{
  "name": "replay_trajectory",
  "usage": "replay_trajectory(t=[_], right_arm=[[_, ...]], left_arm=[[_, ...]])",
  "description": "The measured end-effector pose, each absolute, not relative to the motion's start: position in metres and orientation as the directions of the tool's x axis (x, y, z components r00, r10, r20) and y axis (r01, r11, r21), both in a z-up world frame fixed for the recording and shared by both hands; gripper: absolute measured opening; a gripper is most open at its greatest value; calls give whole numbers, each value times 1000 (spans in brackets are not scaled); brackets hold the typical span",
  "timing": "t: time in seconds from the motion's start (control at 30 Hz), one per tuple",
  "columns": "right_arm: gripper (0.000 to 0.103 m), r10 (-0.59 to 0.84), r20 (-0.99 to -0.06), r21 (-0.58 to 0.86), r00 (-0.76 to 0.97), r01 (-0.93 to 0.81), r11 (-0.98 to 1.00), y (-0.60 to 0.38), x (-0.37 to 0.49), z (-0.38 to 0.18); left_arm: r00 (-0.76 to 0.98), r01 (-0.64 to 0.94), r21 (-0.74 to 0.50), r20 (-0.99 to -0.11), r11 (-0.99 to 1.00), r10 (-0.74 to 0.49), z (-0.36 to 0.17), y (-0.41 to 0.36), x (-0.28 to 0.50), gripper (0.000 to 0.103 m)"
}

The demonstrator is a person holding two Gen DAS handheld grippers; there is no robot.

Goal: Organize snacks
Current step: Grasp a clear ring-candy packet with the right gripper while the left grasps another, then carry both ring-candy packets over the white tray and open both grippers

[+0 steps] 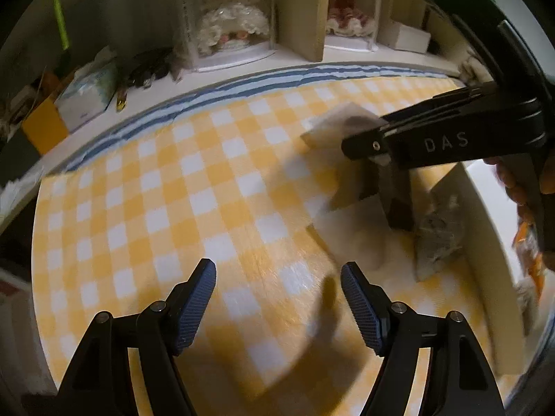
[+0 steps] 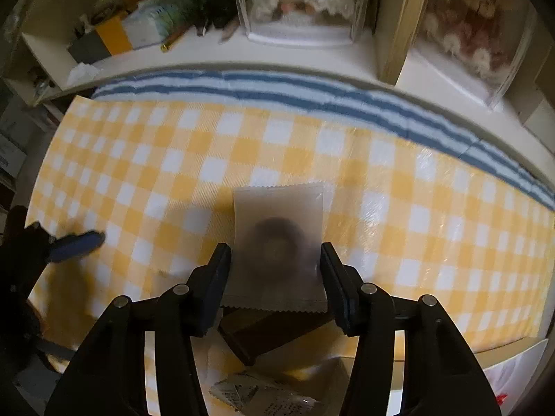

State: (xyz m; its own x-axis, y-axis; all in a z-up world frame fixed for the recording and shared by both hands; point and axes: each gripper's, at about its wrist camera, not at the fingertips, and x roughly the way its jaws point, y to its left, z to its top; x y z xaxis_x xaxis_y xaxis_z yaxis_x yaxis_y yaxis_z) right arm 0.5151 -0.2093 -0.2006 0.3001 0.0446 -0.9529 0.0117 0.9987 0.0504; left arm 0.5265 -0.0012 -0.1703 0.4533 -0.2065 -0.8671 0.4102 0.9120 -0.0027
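My right gripper (image 2: 275, 260) is shut on a frosted translucent snack packet (image 2: 277, 228) with a dark ring-shaped snack inside, held above the yellow checked tablecloth (image 2: 173, 173). In the left wrist view the right gripper (image 1: 367, 138) comes in from the right with the same packet (image 1: 333, 124). My left gripper (image 1: 277, 294) is open and empty over the cloth. A dark brown bar (image 2: 263, 329) and a grey crinkled wrapper (image 2: 263, 395) lie below the right gripper; the wrapper also shows in the left wrist view (image 1: 440, 239).
A shelf unit stands behind the table with two clear cases holding dolls (image 2: 298, 3) (image 1: 232, 17), tissue packs (image 1: 86, 93) and a yellow box (image 2: 114, 38). A blue striped band (image 2: 312, 86) edges the cloth. A white tray wall (image 1: 485, 215) rises at right.
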Motion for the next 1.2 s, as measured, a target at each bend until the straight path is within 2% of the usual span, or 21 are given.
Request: replay_trajectory(t=[0.23,0.37,0.43,0.63,0.7,0.77,1.0,1.2], right_arm=[[53,60,-928,70,367,14,997,-218,498,-175],[53,64,-918,75,392,14,997,-219,485,-160],[53,67,-913,81,401,18,997,-222,480,-154],[53,73,-903,92,424,24,996,-229,467,-139],[53,73,-897,94,437,26,995,-232,461,-133],[53,77,-890,99,449,27,995,-235,456,-126],[53,98,-863,132,495,35,991,-247,433,-100],[53,110,-836,160,538,46,986,-263,408,-79]], left_arm=[[360,257,-236,-877,937,-320,-160,-4,527,68],[315,223,-279,-886,934,-340,-167,-16,527,64],[306,216,-276,-892,937,-333,-173,-27,528,64],[364,176,-158,-907,972,-213,-182,-46,535,61],[379,163,-142,-905,976,-194,-183,-49,540,56],[392,147,-121,-904,982,-170,-184,-52,543,45],[448,121,-135,-877,983,-175,-172,-46,537,42],[529,130,-183,-818,974,-225,-125,-43,517,42]])
